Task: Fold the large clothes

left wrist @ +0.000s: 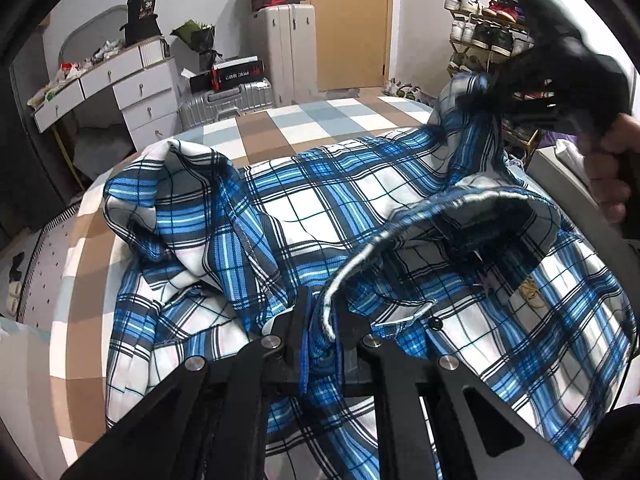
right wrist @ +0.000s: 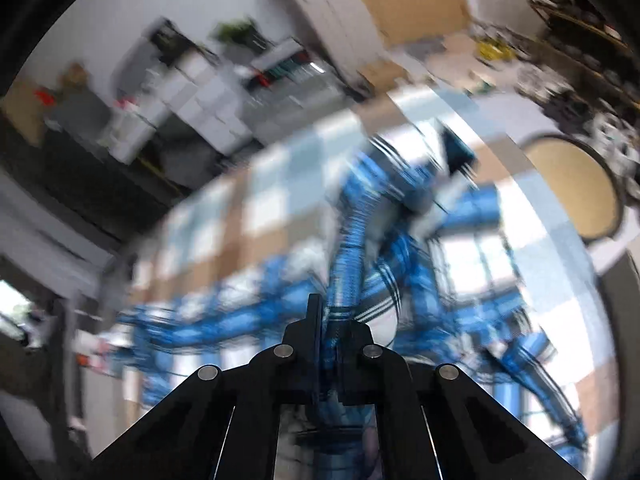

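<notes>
Bedroom scene, with a bed (left wrist: 256, 128) covered in a checked sheet of brown, pale blue and white squares filling most of the left wrist view. Nearest the camera, the left gripper (left wrist: 320, 332) has its two black fingers pressed together on a fold of a blue, white and black plaid shirt (left wrist: 304, 216), close to the collar edge. That shirt lies rumpled across the middle of the bed, one sleeve heaped up on the left and a dark button showing on the placket just right of the gripper. Farther right, the shirt's other side rises off the bed to the right gripper (left wrist: 486, 90), which is blurred and held by a hand (left wrist: 608, 160) at the right edge. In the right wrist view, heavily smeared, the right gripper's fingers (right wrist: 316, 328) are clamped on a band of the same plaid cloth, which stretches away over the bed. Beyond the bed's far edge stand a white dresser (left wrist: 132, 96) on the left, silver suitcases (left wrist: 228, 102) in the middle, a wooden door (left wrist: 352, 24) behind them, and a shoe rack (left wrist: 484, 32) on the far right.
</notes>
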{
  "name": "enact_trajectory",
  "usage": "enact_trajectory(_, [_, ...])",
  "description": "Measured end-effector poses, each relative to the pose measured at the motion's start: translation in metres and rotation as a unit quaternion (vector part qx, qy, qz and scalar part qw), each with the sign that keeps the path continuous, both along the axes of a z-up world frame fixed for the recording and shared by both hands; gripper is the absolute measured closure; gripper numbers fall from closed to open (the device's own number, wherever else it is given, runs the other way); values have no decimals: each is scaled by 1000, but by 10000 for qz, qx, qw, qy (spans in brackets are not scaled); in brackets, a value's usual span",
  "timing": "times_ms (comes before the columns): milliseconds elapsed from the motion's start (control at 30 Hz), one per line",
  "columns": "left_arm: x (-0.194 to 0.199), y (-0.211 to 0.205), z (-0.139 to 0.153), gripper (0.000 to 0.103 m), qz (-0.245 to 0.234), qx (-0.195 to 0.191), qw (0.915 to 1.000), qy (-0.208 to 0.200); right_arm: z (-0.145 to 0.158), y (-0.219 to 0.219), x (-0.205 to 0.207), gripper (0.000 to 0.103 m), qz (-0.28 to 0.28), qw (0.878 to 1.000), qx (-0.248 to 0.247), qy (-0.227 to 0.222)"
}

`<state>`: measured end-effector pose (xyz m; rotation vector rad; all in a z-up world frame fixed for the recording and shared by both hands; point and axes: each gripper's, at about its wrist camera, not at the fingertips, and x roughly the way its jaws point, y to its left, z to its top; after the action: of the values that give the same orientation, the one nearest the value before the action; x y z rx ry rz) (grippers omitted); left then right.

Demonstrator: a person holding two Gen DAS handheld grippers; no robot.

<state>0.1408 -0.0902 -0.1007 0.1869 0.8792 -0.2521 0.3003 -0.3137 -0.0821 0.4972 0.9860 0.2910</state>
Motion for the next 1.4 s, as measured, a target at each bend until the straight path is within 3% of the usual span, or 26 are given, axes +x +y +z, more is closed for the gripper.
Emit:
enact_trajectory(67, [1, 3, 1, 98, 42, -89, 10000, 5, 9, -12, -15, 98, 99, 9948, 958, -336])
enact_trajectory(133, [1, 6, 2, 98, 87, -78, 9999, -14, 3, -35, -34, 98, -91, 9794, 1920, -621])
enact_trajectory(200, [0, 7, 3, 98, 126, -108, 9999, -32, -18, -57, -52, 98, -365, 9616, 2625, -719])
enact_trajectory(267, [-2, 6, 1, 97, 98, -114, 9999, -32, -51, -76, -64, 98, -684, 9556, 2823, -504])
enact_trajectory(367, [-6, 2, -2, 95, -33, 18, 10000, -84, -91, -90, -75, 97, -991, 9638, 2474, 52])
enact_trajectory(433, [-10, -4, -4, 95, -144, 239, 9994, -193, -98, -90, -80, 95, -977, 9771, 1878, 229])
enact_trajectory(467, [-12, -4, -5, 95, -157, 327, 9990, -245, -92, -84, -82, 93, -845, 9873, 1333, 198])
enact_trajectory(533, [-10, -4, -5, 95, -197, 412, 9985, -296, -77, -72, -84, 82, -676, 9962, 548, 96])
enact_trajectory(567, [-10, -3, -5, 95, -192, 413, 9985, -301, -64, -64, -85, 82, -559, 9984, 18, -3])
enact_trajectory(700, [-10, 1, -5, 95, -158, 355, 9990, -236, -40, -46, -89, 79, -271, 9927, -1171, -68])
enact_trajectory(767, [-13, -1, -6, 95, -171, 375, 9989, -232, -30, -48, -87, 77, -254, 9890, -1456, -41])
enact_trajectory(900, [-14, -2, -5, 95, -183, 409, 9987, -259, 6, -57, -87, 76, -322, 9867, -1465, -618])
enact_trajectory(1067, [-16, -6, -9, 95, -232, 574, 9976, -294, 46, -33, -67, 63, -160, 9777, -1708, -1210])
enact_trajectory(1167, [-16, -7, -11, 95, -285, 562, 9978, -218, 41, -2, -37, 63, 151, 9732, -2011, -1103])
enact_trajectory(1267, [-15, -3, -9, 95, -575, 193, 9981, 58, 10, 16, -1, 64, 437, 9696, -2329, -604])
enact_trajectory(1300, [-16, 2, -3, 94, -789, -147, 9966, 188, -3, 17, 6, 72, 534, 9664, -2479, -429])
enact_trajectory(1333, [-19, 9, 4, 88, -1010, -495, 9932, 293, -24, 13, 12, 88, 542, 9599, -2749, -55])
enact_trajectory(1400, [-27, 23, 23, 76, -1235, -820, 9884, 321, -52, -5, 13, 102, 406, 9594, -2757, 424])
